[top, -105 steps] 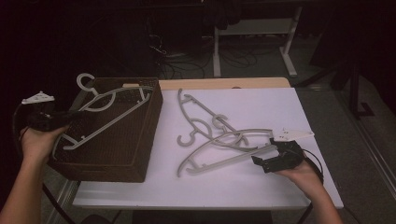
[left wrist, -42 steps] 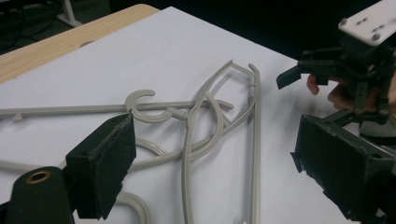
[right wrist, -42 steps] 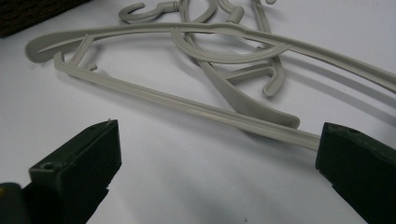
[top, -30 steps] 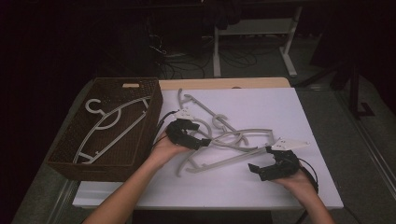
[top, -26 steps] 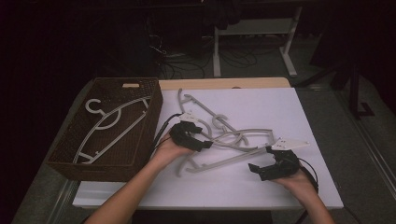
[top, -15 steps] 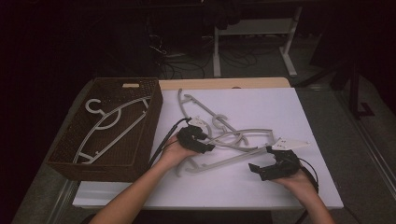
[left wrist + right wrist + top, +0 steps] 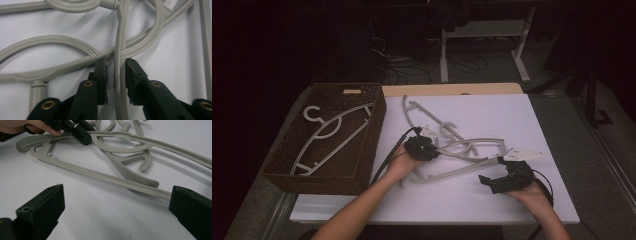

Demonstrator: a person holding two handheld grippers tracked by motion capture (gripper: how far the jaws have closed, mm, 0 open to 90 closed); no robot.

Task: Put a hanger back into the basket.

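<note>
Several grey plastic hangers (image 7: 462,150) lie tangled on the white table (image 7: 522,115). My left gripper (image 7: 433,150) is lowered onto the pile's left side. In the left gripper view its jaws (image 7: 116,62) have just been closing around a thin hanger arm (image 7: 119,82). The arm runs between the pads, with a slim gap still showing on the left pad's side. My right gripper (image 7: 486,181) rests near the table's front right, jaws (image 7: 117,188) wide open. A long hanger bar (image 7: 105,177) crosses just beyond them, and nothing is held.
A brown wicker basket (image 7: 377,120) stands at the table's left with one white hanger (image 7: 329,135) inside. A wooden strip (image 7: 452,89) edges the far side of the table. Dark floor, cables and a stand's legs lie beyond.
My left hand came from the basket to the hanger pile, then shifted right and down onto it, its jaws narrowing. The right hand and gripper stayed put.
</note>
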